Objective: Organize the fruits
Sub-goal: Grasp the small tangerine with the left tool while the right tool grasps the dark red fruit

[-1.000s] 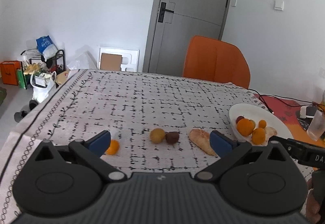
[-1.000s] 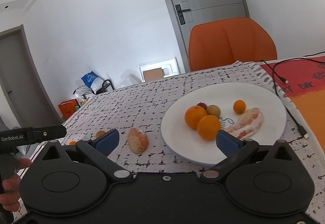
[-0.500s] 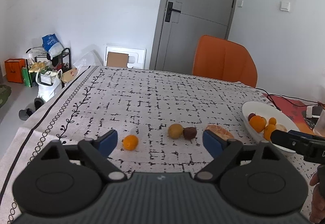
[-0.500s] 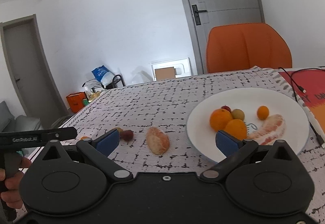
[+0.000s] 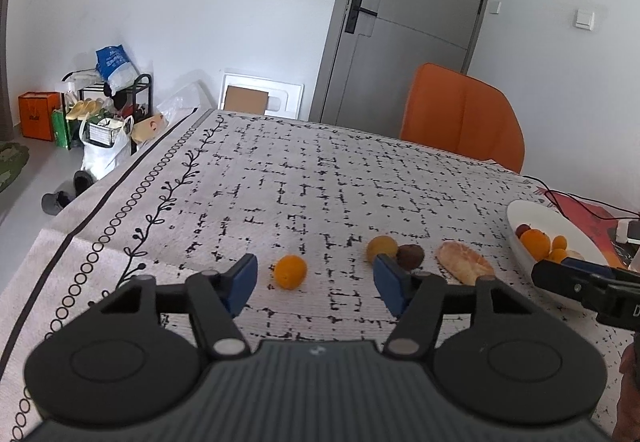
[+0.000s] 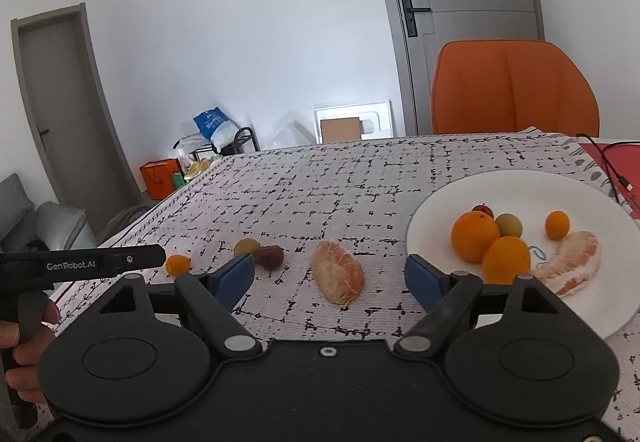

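A small orange fruit (image 5: pixel 290 272) lies on the patterned tablecloth just ahead of my open, empty left gripper (image 5: pixel 316 286). To its right lie a yellow fruit (image 5: pixel 381 248), a dark red fruit (image 5: pixel 411 256) and a peeled citrus piece (image 5: pixel 464 268). In the right wrist view the peeled citrus piece (image 6: pixel 337 276) lies just ahead of my open, empty right gripper (image 6: pixel 330 276). A white plate (image 6: pixel 600 197) at the right holds two oranges (image 6: pixel 474 236), several small fruits and a peeled segment (image 6: pixel 572 262).
An orange chair (image 5: pixel 464 115) stands at the table's far side. A black cable (image 6: pixel 612 169) lies on a red mat beyond the plate. The table's left edge (image 5: pixel 80 230) drops to a floor with bags and a rack.
Both grippers have swung left. The small orange now sits between my left fingers' line, and the peeled piece has come to the middle of the right wrist view. Both jaws have narrowed somewhat.
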A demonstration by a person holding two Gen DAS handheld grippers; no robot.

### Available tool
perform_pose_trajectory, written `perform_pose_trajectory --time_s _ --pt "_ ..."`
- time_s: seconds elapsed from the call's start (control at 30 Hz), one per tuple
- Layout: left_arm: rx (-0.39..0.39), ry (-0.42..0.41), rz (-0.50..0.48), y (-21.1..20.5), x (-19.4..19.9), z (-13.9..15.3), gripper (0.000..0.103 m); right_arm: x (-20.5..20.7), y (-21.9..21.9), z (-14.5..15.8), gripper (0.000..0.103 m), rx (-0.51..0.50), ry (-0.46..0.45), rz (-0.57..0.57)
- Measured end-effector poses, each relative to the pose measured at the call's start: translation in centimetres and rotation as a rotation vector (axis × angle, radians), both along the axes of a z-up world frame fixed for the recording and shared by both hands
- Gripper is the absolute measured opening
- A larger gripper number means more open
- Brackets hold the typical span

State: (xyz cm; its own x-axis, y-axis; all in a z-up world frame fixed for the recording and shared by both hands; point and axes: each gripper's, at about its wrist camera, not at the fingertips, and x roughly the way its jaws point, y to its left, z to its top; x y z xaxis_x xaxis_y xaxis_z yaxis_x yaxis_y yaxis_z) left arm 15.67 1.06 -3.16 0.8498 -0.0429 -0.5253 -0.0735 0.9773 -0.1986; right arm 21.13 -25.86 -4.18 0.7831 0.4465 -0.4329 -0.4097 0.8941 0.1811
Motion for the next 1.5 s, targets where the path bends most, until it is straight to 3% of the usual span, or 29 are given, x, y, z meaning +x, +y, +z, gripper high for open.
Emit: perform_pose_trajectory --time_s 0.47,0.57,0.73,1.5 --pt "-0.025 0.03 0.018 1.1 1.9 -1.5 0.052 1.4 1.8 -0.4 0.073 -0.03 0.023 0.032" --pt "-0.026 0.044 0.013 1.1 2.5 -1.9 0.046 1.7 2.4 -0.4 0.071 -0.042 0.027 0.046" --pt "-0.03 0.072 0.008 1.3 3.2 -2.8 0.021 2.3 3.5 -0.3 0.071 -0.059 0.035 0.067" --pt "-0.068 0.025 0.09 5.6 0.9 -1.5 0.021 5.4 8.5 -1.5 0.045 -0.142 0.075 0.151"
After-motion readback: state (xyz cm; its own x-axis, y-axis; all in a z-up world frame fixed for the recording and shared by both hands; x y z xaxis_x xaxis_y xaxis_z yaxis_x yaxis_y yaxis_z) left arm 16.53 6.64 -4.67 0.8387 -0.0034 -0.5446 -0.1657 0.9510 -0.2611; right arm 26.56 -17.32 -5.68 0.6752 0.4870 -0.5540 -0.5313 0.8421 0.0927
